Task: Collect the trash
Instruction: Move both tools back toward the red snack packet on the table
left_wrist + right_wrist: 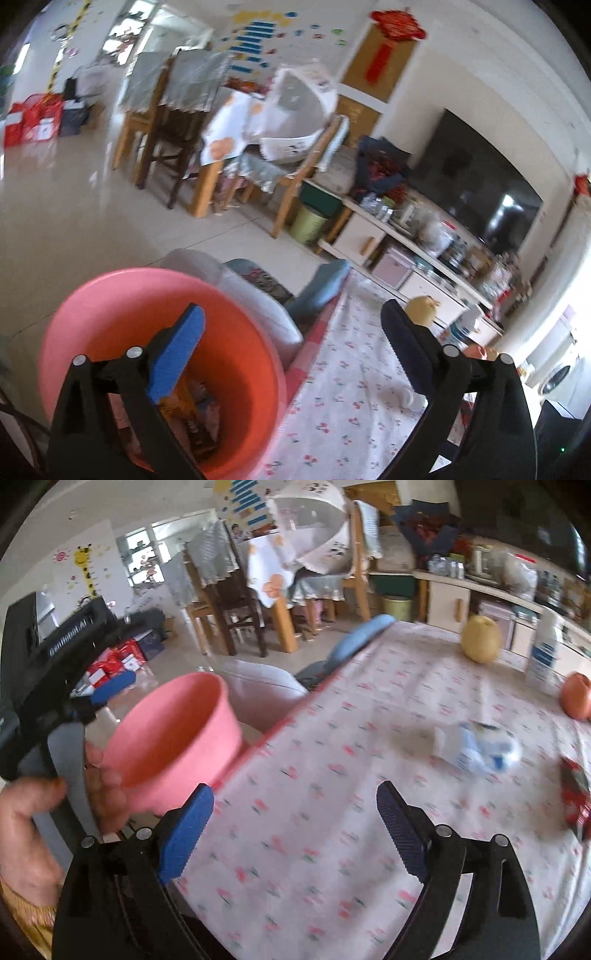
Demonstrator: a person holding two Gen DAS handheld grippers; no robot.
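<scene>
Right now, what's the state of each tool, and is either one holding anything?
Left tool: open, nothing between its fingers, pink bin below it.
Right tool: open, empty, over the floral tablecloth.

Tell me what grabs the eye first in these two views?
The pink bin beside the near-left table edge dominates, with wrappers already inside it. On the floral tablecloth lies a crumpled white-and-blue wrapper, with red packaging at the right edge. Both the left gripper and right gripper hang open and empty.
</scene>
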